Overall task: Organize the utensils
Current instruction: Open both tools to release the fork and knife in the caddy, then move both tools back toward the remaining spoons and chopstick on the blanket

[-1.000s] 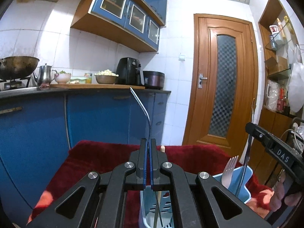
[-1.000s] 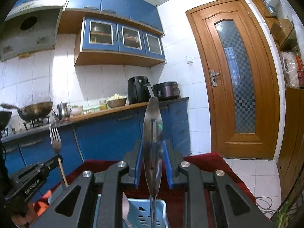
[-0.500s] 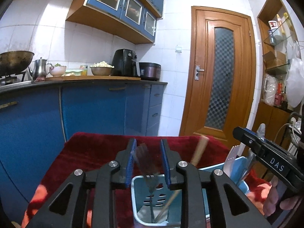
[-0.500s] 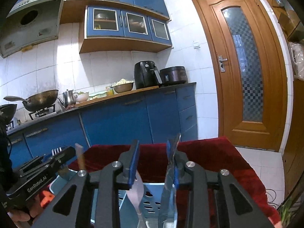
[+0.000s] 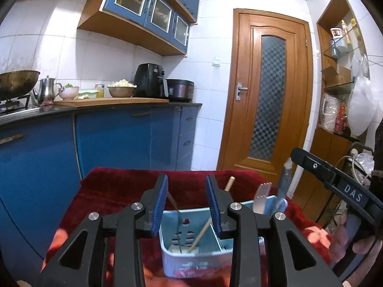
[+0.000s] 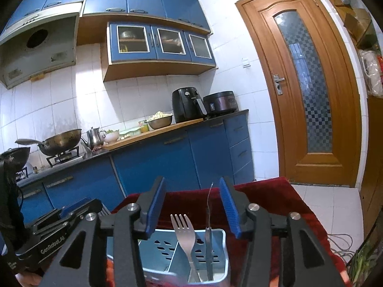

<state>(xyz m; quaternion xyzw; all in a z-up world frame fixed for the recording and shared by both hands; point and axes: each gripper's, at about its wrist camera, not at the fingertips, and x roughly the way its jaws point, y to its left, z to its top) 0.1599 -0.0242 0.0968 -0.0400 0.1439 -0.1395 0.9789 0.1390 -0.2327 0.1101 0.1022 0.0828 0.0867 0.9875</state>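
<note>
A light blue utensil holder (image 5: 167, 258) (image 6: 222, 251) stands on the red cloth. My left gripper (image 5: 187, 203) hovers just above its left compartment. Its jaws are opening and the pads touch nothing. Below them a thin metal utensil (image 5: 177, 215), seen edge-on, and a wooden chopstick (image 5: 203, 232) lean loose in the holder. My right gripper (image 6: 192, 208) (image 5: 335, 184) hangs over the right compartment. It is opening too, and empty. A fork (image 6: 184, 236) (image 5: 262, 198) and a slim metal utensil (image 6: 208, 224) (image 5: 283, 186) stand free under it.
The red cloth (image 5: 119, 186) covers a small table. Blue kitchen cabinets (image 5: 115, 143) with a cluttered counter run behind and to the left. A wooden door (image 5: 270, 95) stands behind at the right, beside shelves. A hand (image 5: 347, 239) holds the right gripper.
Both grippers were shut on upright utensils a second ago. Both have opened, and the utensils have dropped into the holder. Both grippers have drawn back a little.
</note>
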